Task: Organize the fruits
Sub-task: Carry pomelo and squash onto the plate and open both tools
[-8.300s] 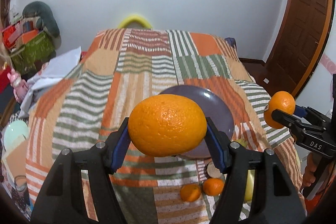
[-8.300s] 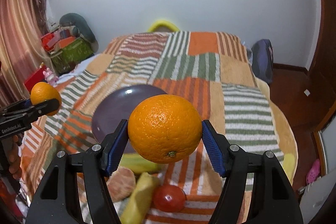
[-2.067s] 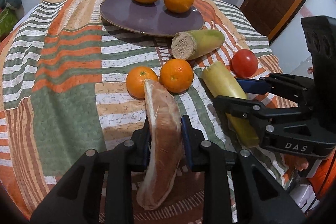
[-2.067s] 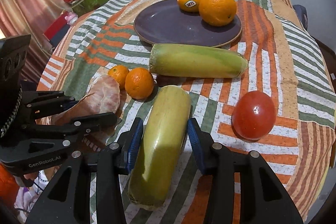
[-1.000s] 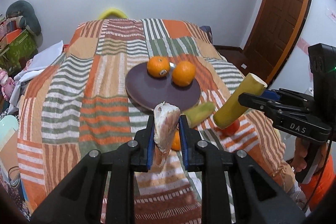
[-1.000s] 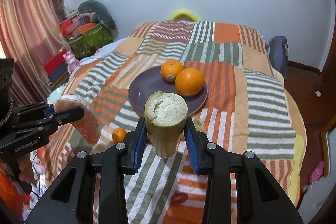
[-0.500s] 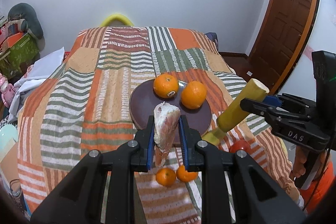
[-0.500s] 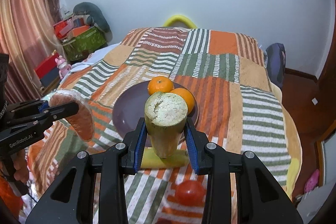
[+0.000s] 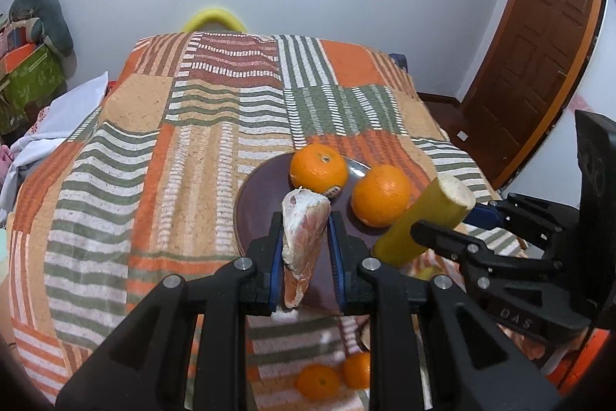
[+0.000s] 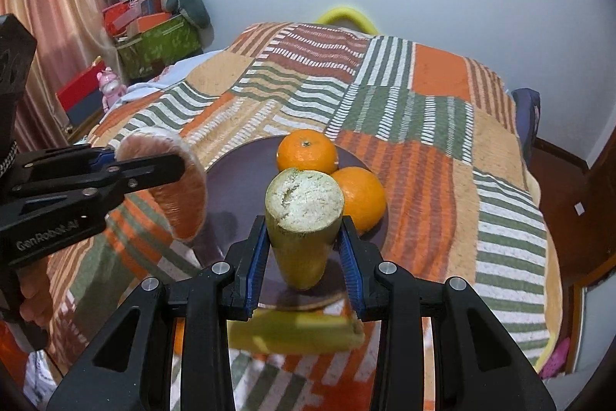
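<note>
My left gripper (image 9: 304,253) is shut on a peeled pinkish citrus wedge (image 9: 302,237), held in the air over the near edge of the dark purple plate (image 9: 258,203). My right gripper (image 10: 304,253) is shut on a yellow-green corn cob piece (image 10: 304,218), cut end up, also over the plate's (image 10: 238,195) near side. Two oranges (image 9: 318,167) (image 9: 380,195) lie on the plate's far half. The wedge also shows in the right wrist view (image 10: 181,187), the cob in the left wrist view (image 9: 423,218).
The plate lies on a bed with a striped patchwork blanket (image 9: 173,141). Two small mandarins (image 9: 319,380) lie on the blanket below my left gripper. A second corn cob (image 10: 296,334) lies just before the plate. Boxes and clutter (image 10: 154,33) stand at the left wall.
Both grippers have moved forward with their loads, so the plate and oranges sit closer and lower in view. The tomato has dropped out of sight.
</note>
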`<state>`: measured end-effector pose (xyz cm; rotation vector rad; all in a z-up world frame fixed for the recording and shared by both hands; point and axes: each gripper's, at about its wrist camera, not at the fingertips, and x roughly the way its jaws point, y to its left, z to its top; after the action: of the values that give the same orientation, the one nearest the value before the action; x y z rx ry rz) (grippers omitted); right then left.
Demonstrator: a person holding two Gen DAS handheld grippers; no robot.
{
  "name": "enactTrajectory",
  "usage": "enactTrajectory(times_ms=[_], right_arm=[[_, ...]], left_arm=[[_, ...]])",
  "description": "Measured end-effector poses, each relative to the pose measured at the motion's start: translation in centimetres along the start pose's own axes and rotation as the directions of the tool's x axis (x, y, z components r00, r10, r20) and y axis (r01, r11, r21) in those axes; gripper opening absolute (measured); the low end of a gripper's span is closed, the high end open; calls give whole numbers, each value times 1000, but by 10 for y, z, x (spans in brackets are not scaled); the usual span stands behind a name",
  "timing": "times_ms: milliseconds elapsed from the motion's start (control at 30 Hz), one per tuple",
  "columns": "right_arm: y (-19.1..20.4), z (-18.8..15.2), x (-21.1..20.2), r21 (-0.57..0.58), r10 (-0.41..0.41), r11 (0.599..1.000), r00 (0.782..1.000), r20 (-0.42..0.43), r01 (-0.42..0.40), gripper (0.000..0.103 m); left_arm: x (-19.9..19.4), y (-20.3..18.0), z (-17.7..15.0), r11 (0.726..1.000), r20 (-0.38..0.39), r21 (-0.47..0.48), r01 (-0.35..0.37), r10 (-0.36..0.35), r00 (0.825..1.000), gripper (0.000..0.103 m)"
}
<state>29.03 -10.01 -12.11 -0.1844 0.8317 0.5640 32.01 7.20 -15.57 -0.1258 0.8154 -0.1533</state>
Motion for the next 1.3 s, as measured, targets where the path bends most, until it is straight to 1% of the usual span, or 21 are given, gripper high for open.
enactTrajectory(times_ms=[133,233,367,567,733,1000,1300], right_arm=[[4,6,14,-1,10,1000,1000,-16,-10,33],[8,11,22,-16,7,1000,1000,-13,-7,33],[10,19,32,-24,5,1000,1000,-8,-5,33],[11,28,44,-33,17,999,1000,-11,-18,33],[13,29,48,-53,21,998,1000,-22,-22,33],[14,26,39,-45,22,999,1000,-17,-23,33],[11,15,7,-39,-3,999,1000,8,3,33]], left_arm=[[17,6,7,1000,-17,-3,-2,2,1000,21],[27,11,12,1000,-31,-4,0,-1,1000,21],[40,16,19,1000,-40,-4,-14,13,999,21],[49,22,27,1000,-24,-2,-16,16,1000,21],[54,25,26,1000,-31,-7,-16,16,999,21],[43,24,13,1000,-47,-3,-21,21,999,21],[6,11,3,999,-30,19,-26,27,999,21]])
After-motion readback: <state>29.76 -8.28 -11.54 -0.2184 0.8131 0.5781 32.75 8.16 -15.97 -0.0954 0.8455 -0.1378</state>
